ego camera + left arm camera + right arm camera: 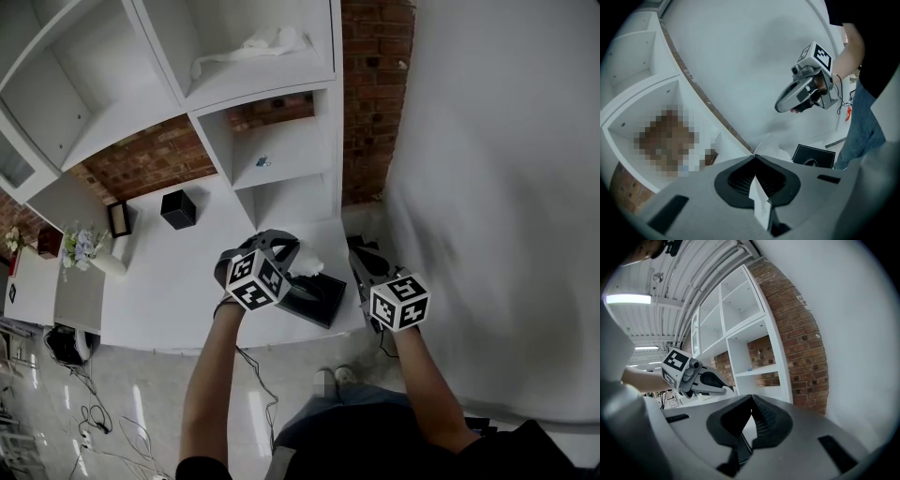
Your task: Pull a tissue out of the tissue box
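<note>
The black tissue box point(322, 300) sits at the near edge of the white table point(178, 281), its left part hidden behind the left gripper point(753, 158). That gripper is clamped on a white tissue point(759, 199), whose far end cannot be traced to the box. The right gripper point(751, 398) is closed tip to tip, empty.

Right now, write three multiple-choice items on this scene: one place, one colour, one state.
1. The flat black square tissue box sits: A on a shelf; B on the white table; C on the floor.
2. The thin paper tissue is: A white; B blue; C pink.
3. The left hand-held gripper is: A open; B shut and empty; C shut on the tissue.
Answers: B, it rests on the tabletop; A, the sheet shows white; C, the closed jaws pinch the sheet.
</note>
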`<state>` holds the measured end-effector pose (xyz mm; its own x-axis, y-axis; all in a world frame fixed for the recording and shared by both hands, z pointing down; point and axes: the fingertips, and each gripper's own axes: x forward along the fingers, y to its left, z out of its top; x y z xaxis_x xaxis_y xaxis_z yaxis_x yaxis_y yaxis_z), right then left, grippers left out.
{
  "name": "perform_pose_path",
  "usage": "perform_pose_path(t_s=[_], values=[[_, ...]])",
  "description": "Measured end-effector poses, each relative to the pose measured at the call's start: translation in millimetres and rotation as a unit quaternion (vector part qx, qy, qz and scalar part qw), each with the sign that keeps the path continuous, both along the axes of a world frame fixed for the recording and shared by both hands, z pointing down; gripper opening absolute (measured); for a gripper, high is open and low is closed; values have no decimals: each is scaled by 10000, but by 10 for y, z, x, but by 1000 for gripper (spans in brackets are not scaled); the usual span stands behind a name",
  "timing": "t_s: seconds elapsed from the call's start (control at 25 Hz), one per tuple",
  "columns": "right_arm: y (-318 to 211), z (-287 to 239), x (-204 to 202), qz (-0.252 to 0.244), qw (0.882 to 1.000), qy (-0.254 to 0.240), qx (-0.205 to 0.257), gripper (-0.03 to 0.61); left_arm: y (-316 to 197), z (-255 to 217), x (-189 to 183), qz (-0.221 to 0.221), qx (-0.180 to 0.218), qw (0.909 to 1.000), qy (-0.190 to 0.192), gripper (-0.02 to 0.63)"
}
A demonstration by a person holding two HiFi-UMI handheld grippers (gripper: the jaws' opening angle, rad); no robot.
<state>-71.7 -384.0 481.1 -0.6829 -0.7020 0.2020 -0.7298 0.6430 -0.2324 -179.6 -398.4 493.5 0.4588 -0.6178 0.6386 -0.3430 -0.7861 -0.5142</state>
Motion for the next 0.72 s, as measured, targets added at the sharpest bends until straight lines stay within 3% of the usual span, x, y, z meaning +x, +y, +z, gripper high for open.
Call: perform_pose_path(t_s=[0.24, 0.44, 0.56, 0.72], values=[[-13, -75, 13, 11, 9999, -84, 97, -3, 22, -293, 2, -121, 305, 9992, 208, 9], [-68, -255, 46, 152, 9990, -205, 374, -2, 26, -731, -49, -534, 755, 9915, 912, 9], [-86, -430, 42, 217, 9972, -299, 647, -2, 54, -1042, -115, -966, 1066, 9746, 1714, 9], [-92, -658, -9, 267, 9938, -419, 999, -2, 140, -1373, -259, -1539, 1491, 9414, 2607, 9]])
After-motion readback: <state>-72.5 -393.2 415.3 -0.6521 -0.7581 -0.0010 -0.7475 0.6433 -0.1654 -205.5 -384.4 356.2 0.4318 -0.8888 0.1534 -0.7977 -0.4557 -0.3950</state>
